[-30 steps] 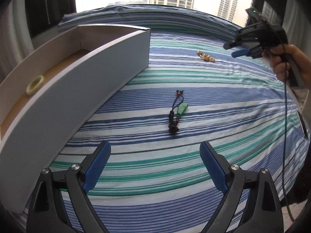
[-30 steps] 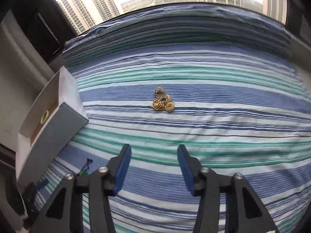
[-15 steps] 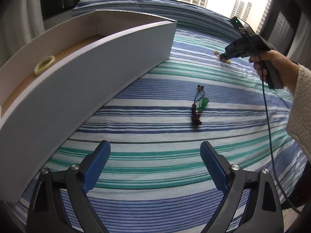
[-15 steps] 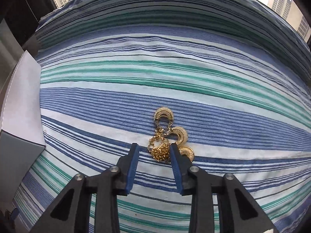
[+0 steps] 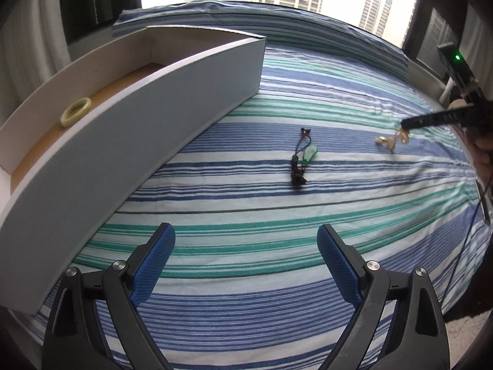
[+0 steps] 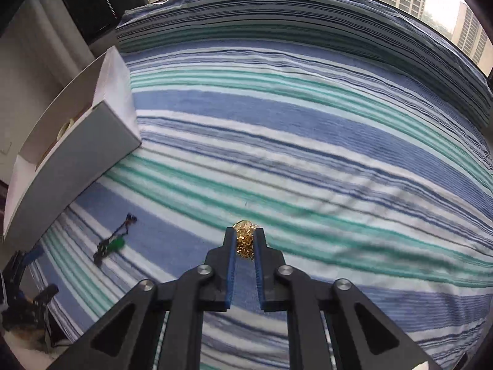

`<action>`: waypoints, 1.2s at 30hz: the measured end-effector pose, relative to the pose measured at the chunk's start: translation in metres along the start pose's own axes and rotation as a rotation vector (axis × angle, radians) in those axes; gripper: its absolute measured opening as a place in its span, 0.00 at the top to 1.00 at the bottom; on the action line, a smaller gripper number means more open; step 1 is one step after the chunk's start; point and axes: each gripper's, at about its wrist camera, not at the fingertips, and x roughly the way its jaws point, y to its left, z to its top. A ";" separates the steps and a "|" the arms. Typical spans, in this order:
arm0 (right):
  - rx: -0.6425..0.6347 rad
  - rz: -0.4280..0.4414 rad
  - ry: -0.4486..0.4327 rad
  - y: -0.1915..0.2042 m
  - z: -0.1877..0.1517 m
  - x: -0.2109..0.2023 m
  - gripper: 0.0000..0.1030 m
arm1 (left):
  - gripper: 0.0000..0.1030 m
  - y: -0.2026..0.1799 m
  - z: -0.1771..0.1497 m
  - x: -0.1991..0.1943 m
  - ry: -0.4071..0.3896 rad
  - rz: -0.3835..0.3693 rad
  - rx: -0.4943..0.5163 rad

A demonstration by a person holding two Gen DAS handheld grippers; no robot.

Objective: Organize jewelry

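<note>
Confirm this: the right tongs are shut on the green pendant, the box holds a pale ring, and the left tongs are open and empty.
One error: the right tongs are shut on the gold chain, as the right wrist view shows. The green pendant lies on the bedspread. The box, pale ring and left tongs are as stated.

The right gripper (image 6: 245, 240) points steeply down, its jaws pinched together on a bunch of gold chain (image 6: 244, 242) between the blue pads. In the left wrist view it enters from the right edge, held by a hand (image 5: 482, 151) that is mostly cut off, probably wrapped around the grip. The left gripper (image 5: 246, 252) tilts downward with its jaws spread wide, nothing between them.
</note>
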 end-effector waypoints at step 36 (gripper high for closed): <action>0.134 -0.223 -0.187 0.060 -0.186 0.002 0.38 | 0.00 -0.042 -0.031 0.037 0.121 0.059 0.051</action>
